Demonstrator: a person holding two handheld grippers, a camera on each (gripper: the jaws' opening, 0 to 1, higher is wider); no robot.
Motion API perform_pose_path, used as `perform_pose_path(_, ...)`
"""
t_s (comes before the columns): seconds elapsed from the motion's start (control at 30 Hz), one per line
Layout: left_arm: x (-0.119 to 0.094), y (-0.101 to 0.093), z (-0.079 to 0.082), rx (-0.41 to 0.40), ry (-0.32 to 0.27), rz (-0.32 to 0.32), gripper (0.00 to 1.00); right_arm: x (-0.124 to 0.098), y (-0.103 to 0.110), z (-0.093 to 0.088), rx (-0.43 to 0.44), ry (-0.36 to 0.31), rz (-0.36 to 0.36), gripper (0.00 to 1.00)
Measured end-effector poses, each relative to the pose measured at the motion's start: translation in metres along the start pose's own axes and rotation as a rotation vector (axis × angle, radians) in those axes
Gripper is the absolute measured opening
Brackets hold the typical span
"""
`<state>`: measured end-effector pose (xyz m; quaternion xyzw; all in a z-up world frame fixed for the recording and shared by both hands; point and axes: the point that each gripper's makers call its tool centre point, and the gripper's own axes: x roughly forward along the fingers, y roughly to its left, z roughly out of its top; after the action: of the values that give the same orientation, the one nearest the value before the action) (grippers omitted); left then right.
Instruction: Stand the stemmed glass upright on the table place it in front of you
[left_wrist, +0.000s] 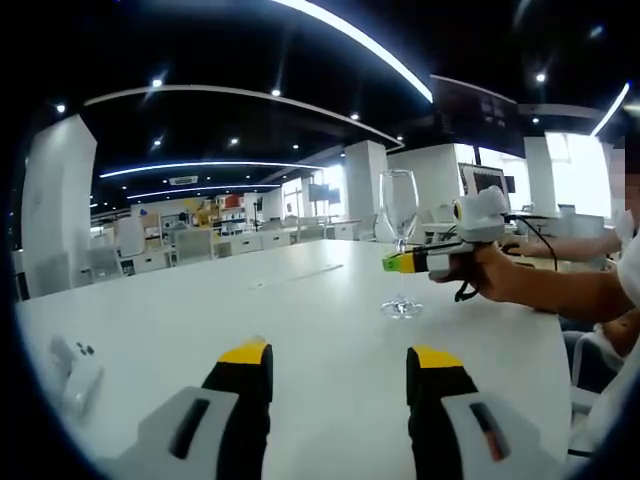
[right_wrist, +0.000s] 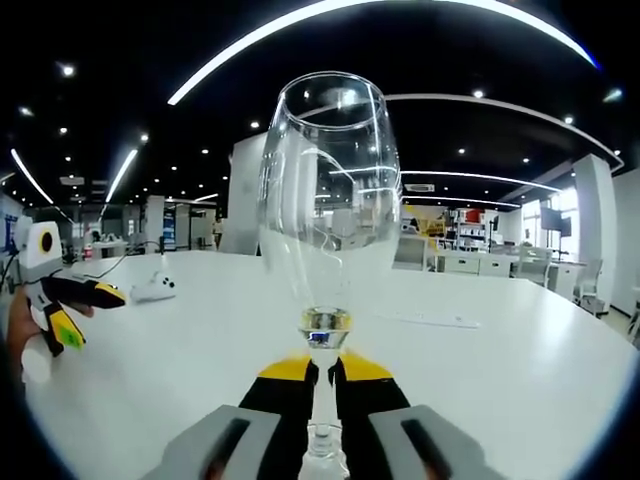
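In the left gripper view the stemmed glass (left_wrist: 401, 238) stands upright on the white table (left_wrist: 300, 320), its foot flat on the surface, well ahead of the left gripper (left_wrist: 340, 372), whose two yellow-tipped jaws are spread wide apart with nothing between them. The right gripper (left_wrist: 398, 262) reaches in from the right, held level above the tabletop in a person's hand (left_wrist: 495, 272), with its tips at the glass stem. In the right gripper view the right gripper (right_wrist: 323, 372) has its jaws closed tight on the stem of the glass (right_wrist: 325, 210), the bowl rising just above the fingertips. The left gripper (right_wrist: 88, 305) appears at the far left, held by a hand (right_wrist: 18, 335), jaws parted.
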<state>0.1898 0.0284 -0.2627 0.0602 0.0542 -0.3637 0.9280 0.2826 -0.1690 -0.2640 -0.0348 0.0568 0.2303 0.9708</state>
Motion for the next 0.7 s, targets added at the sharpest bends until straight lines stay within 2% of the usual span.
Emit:
perform_pose_path(0.17,-0.0003,0.0000,0.0005,-0.001,-0.003,0.001,0.54,-0.0015,-0.0002,0.0013,0.017,-0.008,0.006,0.18)
perform_pose_path(0.27,-0.0003,-0.0003,0.0002,0.001,-0.001,-0.001,0.54,-0.0033,-0.0005,-0.0027,0.013,0.005,0.005,0.18)
perform_pose_path(0.43,-0.0009,-0.0008,0.0008,0.002,-0.004,-0.002,0.54,-0.0054,-0.0050,0.0012,0.023,-0.016,-0.002,0.20)
perform_pose_path(0.7,-0.0001,-0.0027,-0.0016,0.006,0.010,-0.013,0.54,-0.0014,0.0011,0.0035,0.018,-0.008,0.018,0.24)
